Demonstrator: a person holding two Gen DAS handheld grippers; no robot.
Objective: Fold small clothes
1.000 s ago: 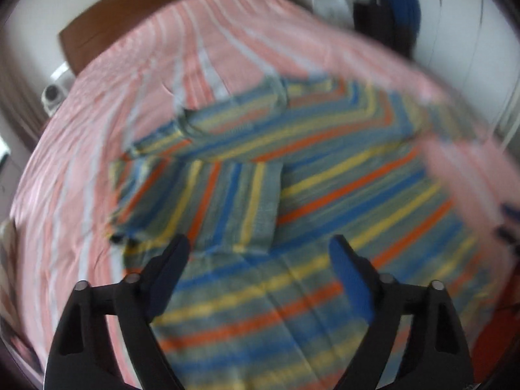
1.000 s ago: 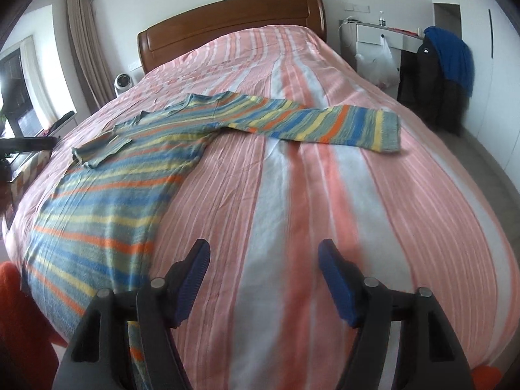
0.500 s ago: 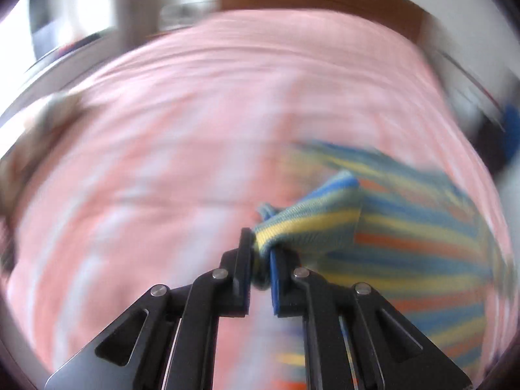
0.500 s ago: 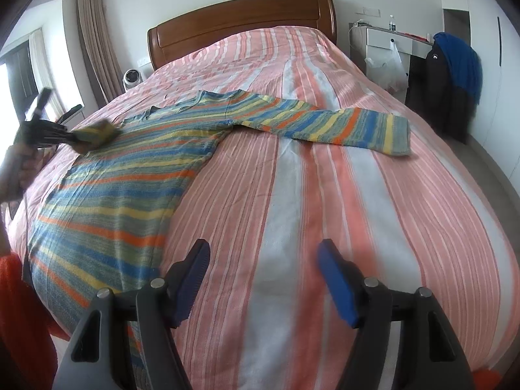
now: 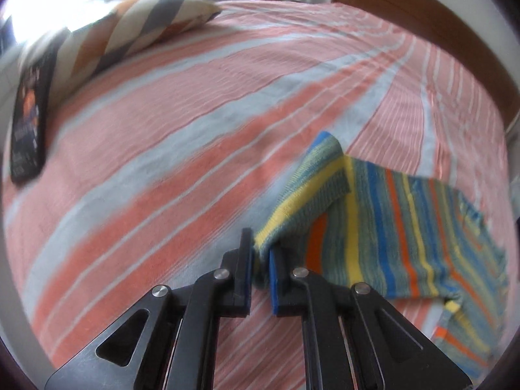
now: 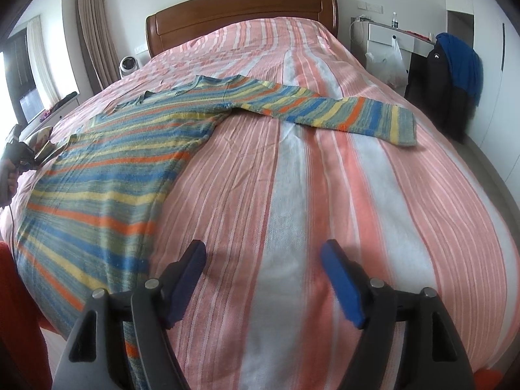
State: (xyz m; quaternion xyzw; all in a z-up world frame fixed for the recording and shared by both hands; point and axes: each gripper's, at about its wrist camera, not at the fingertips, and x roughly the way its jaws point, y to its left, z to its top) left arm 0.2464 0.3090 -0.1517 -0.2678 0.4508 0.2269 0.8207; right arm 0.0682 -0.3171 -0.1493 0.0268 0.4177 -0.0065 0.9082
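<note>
Left gripper: the black two-finger tongs with blue pads are pressed together on the ribbed cuff of the near sleeve; only a narrow fold of knit is seen between the jaws.
Right gripper: the matching black tongs are spread wide and hold nothing, poised above bare bedspread near the foot of the bed.
Garment: the long-sleeved knitted sweater, striped blue, yellow, orange and grey-green, is laid flat on the left half of the bed; its far sleeve is stretched out across the middle.
Support: the pink, salmon and white striped bedspread is seen under everything, lightly ribbed and soft.
Edge objects: a grey, cream and orange striped pillow and a dark rectangular book are seen at the bed's left edge.
Background: a brown wooden headboard and a small white round fan are seen beyond the bed.
Risk, grip: the cuff is judged likely to slip free if pulled sharply, since so little fabric is pinched.
Risk, drag: the body of the sweater is judged liable to be skewed or bunched if the sleeve is carried without the hem being steadied.
Risk, fold: a crooked fold is judged likely if the sleeve is laid across slack, stretchy knit.
</note>
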